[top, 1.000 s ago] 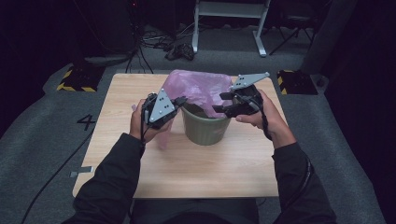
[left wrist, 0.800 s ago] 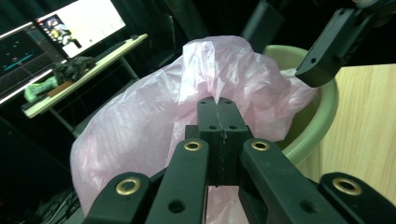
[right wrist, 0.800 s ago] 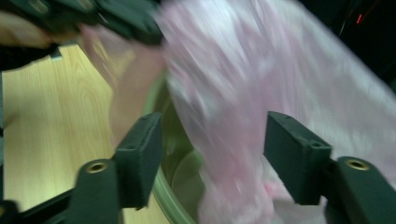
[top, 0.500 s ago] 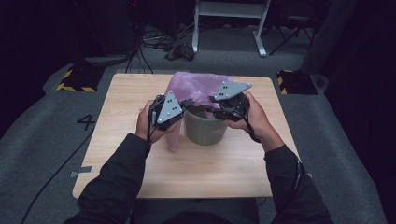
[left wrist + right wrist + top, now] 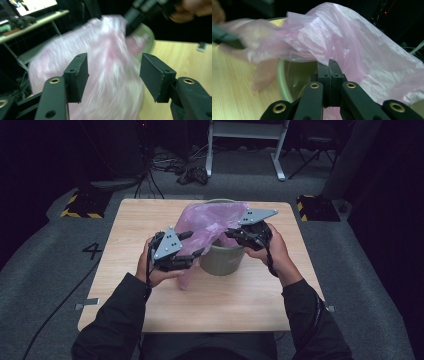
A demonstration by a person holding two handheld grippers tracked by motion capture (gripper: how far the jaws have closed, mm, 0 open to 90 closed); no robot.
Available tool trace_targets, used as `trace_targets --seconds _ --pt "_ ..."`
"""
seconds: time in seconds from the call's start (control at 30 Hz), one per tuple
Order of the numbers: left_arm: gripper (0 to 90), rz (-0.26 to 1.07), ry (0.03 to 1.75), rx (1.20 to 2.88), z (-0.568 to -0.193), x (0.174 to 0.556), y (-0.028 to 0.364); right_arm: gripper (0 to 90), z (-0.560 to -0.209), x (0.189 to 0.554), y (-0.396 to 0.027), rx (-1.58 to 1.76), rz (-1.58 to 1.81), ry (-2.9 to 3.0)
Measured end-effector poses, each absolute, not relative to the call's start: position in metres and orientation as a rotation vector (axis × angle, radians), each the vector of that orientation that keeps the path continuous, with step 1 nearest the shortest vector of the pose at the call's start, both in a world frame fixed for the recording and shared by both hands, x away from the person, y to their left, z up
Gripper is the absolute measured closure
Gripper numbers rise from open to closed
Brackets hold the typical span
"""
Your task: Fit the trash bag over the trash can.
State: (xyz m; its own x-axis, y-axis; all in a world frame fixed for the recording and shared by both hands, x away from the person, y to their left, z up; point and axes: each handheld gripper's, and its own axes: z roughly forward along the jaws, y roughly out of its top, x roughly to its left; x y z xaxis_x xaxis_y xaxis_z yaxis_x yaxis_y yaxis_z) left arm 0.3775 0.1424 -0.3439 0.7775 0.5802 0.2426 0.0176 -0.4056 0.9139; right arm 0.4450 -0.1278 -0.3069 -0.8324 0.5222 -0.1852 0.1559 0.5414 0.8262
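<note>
Readable marks: one only. A black numeral "4" (image 5: pixel 93 251) stands on the grey floor (image 5: pixel 45 270), just left of my table (image 5: pixel 250 300), seen in the high view. Black-and-yellow hazard stripes (image 5: pixel 79 213) edge a dark block on the floor at the table's far left corner; these carry no lettering. I read nothing elsewhere.
</note>
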Motion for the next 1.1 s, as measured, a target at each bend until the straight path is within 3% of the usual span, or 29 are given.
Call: trace_targets --seconds 0.23,0.37,0.47,0.5,0.67,0.83,1.1 --pt "25.2 0.562 0.534 1.895 -0.388 0.357 0.146 90.0 -0.308 0.447 -0.135 0.628 1.222 2.357" --pt "19.2 0.610 0.598 1.970 -0.409 0.359 0.138 90.0 -0.308 0.450 -0.138 0.648 1.213 2.353" --pt "21.1 0.607 0.654 1.974 -0.419 0.370 0.138 90.0 -0.309 0.451 -0.141 0.661 1.221 2.366" --pt "24.4 0.633 0.664 1.980 -0.421 0.374 0.138 90.0 -0.310 0.451 -0.141 0.664 1.219 2.371" --pt "64.0 0.713 0.676 1.972 -0.425 0.390 0.140 90.0 -0.312 0.454 -0.144 0.666 1.239 2.411" --pt "87.4 0.777 0.647 1.931 -0.416 0.392 0.149 90.0 -0.315 0.454 -0.148 0.670 1.251 2.442" --pt "89.5 0.845 0.649 1.814 -0.393 0.385 0.167 88.6 -0.314 0.446 -0.151 0.644 1.274 2.472"
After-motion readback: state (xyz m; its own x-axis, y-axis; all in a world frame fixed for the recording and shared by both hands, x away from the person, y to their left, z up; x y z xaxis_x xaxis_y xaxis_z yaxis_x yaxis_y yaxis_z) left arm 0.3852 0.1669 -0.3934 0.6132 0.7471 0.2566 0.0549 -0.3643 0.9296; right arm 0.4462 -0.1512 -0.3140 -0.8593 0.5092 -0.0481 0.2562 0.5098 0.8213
